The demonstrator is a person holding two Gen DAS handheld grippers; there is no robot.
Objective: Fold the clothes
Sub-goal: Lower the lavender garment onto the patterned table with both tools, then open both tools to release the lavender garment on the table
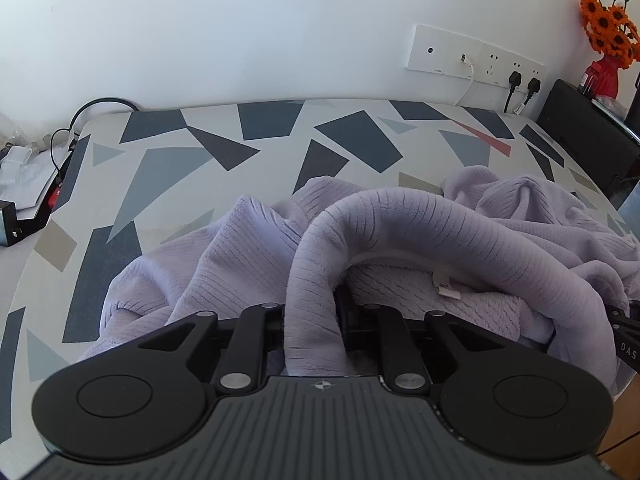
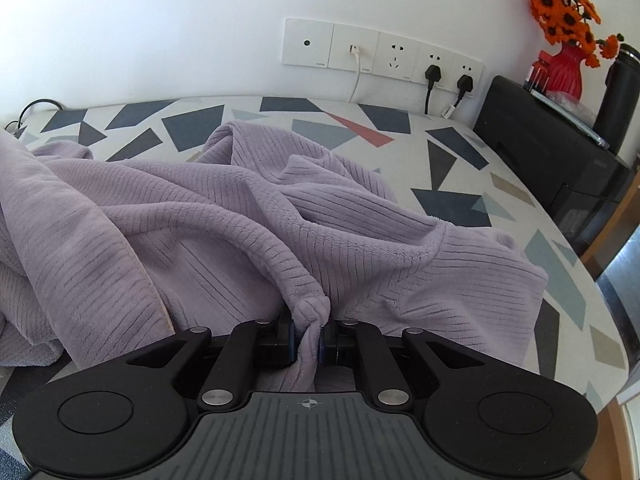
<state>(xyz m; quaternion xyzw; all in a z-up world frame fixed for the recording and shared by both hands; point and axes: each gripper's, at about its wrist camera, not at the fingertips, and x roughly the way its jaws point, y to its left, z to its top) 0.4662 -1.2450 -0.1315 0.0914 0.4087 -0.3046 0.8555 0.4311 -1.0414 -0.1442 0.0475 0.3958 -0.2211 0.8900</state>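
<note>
A lilac ribbed fleece garment [image 1: 224,256] lies rumpled on a table with a geometric-patterned cloth [image 1: 168,160]. My left gripper [image 1: 314,316] is shut on a thick rolled band of the garment, which arches up and over to the right; a white label [image 1: 444,286] shows under the arch. In the right wrist view the same garment [image 2: 200,216] spreads across the table [image 2: 460,168]. There my right gripper [image 2: 308,330] is shut on a bunched edge of it. The right gripper's black tip [image 1: 628,344] peeks in at the left wrist view's right edge.
A white wall with a socket strip [image 2: 380,54] and plugged cables stands behind the table. A black box [image 2: 552,148] sits at the right with a red vase of orange flowers [image 2: 566,68] and a dark flask [image 2: 618,96]. Cables and white items [image 1: 24,168] lie at the left.
</note>
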